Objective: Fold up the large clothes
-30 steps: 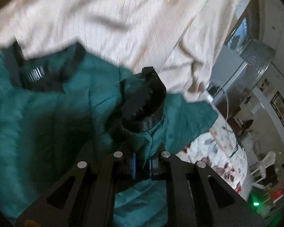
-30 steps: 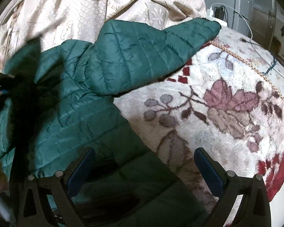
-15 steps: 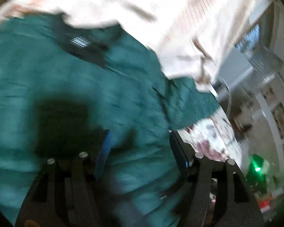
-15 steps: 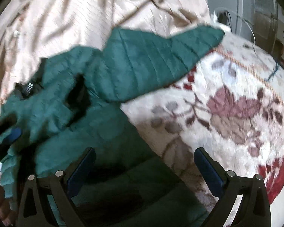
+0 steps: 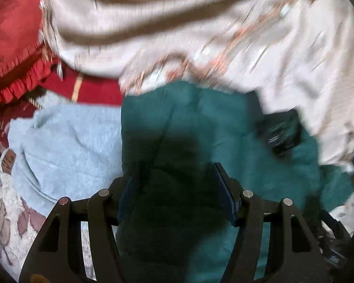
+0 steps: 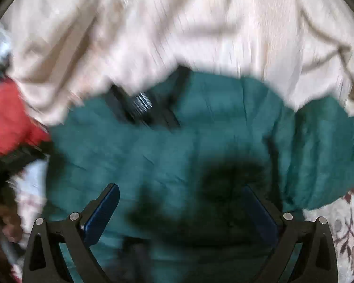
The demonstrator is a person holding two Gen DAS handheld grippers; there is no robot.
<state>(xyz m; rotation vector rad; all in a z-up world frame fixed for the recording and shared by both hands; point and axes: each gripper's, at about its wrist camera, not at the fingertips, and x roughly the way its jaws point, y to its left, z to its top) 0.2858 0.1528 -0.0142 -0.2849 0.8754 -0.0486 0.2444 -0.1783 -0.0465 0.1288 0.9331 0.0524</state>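
A dark green quilted jacket [image 5: 224, 122] lies spread on the bed, its black collar and label [image 5: 280, 134] toward the cream bedspread. My left gripper [image 5: 174, 169] hovers over the jacket's left part, open, with nothing pinched between the blue pads. In the right wrist view the same jacket [image 6: 200, 122] fills the middle, with the collar [image 6: 141, 103] at upper left. My right gripper [image 6: 180, 187] is open wide above the fabric, casting a dark shadow on it. Both views are blurred by motion.
A cream bedspread [image 5: 200, 23] is bunched behind the jacket. A light blue fleecy garment [image 5: 66, 136] lies to the jacket's left, and a red frilled pillow [image 5: 11, 35] sits at far left. The floral blanket [image 6: 342, 224] shows beside the jacket at right.
My left gripper was shut on a bunch of the jacket with its black ribbed edge; it has let go and opened. Both grippers have swung leftward across the jacket.
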